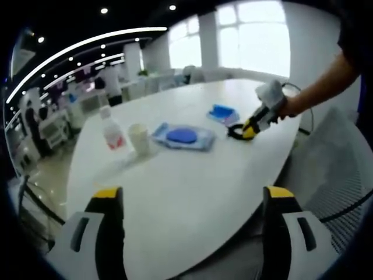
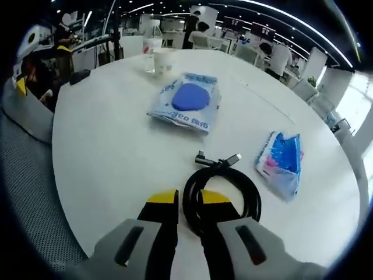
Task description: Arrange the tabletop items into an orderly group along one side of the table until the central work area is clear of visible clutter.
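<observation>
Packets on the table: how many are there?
2. The wipes packet lies mid-table near the cup; the tissue packet lies beside the black cable.

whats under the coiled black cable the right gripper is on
Bare white table shows through the loop of the black cable, nothing else beneath it. The right gripper jaws cover the coil's near side, so what lies under that part cannot be seen.

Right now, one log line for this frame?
left tongs: open, idle | right tongs: shut on cable | wipes, tissues, cup, bottle: on table
</observation>
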